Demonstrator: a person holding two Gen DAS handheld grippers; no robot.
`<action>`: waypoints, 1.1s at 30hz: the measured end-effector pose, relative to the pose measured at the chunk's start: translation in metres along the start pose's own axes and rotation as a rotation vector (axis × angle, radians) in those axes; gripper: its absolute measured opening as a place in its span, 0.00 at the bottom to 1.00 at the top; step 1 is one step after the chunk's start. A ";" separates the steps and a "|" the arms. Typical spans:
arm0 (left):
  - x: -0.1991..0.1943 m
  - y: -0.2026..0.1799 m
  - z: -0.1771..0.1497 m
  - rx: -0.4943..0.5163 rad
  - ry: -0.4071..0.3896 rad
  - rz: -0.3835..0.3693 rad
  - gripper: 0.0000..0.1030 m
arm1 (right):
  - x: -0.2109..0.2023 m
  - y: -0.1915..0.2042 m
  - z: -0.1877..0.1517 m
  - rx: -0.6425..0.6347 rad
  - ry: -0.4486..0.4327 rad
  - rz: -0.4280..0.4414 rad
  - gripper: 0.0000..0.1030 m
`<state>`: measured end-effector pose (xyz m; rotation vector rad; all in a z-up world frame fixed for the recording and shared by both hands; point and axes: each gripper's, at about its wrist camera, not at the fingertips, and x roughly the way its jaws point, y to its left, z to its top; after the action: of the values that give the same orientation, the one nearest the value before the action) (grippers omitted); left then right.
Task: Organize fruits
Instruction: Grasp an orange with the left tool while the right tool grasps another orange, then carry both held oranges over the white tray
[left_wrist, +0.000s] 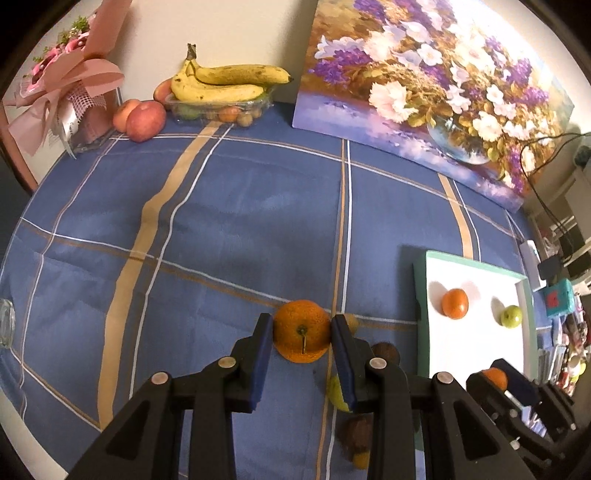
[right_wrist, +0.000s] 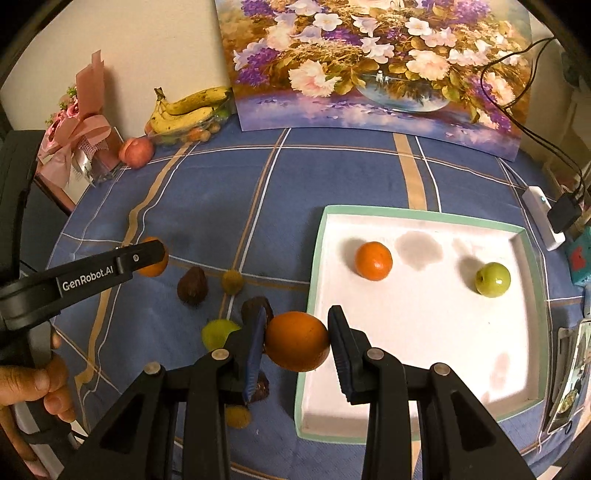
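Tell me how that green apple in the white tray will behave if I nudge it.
The green apple looks round and glossy, so it would probably roll across the white tray's smooth floor. The raised rim should likely stop it. Its shine suggests it may slip against a tool's pads.

Both wrist fisheyes look steeply down along own fingers, close over counter (left_wrist: 240, 221). Shared: white tray (right_wrist: 406, 218), painting (left_wrist: 424, 81), bananas (right_wrist: 188, 107).

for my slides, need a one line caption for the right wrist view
Right gripper jaws shut on an orange beside the white tray.
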<state>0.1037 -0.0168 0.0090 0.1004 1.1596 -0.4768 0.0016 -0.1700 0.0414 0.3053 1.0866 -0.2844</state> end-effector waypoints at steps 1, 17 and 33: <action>0.001 -0.001 -0.002 0.005 0.003 0.004 0.33 | -0.001 0.000 -0.001 -0.004 -0.002 -0.001 0.35; 0.010 -0.033 -0.015 0.112 0.031 0.035 0.33 | 0.003 -0.035 -0.012 0.061 0.023 0.008 0.35; 0.005 -0.114 -0.041 0.321 0.041 -0.048 0.33 | -0.011 -0.144 -0.035 0.319 0.026 -0.119 0.35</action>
<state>0.0229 -0.1074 0.0065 0.3624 1.1201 -0.7044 -0.0850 -0.2884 0.0213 0.5305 1.0860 -0.5632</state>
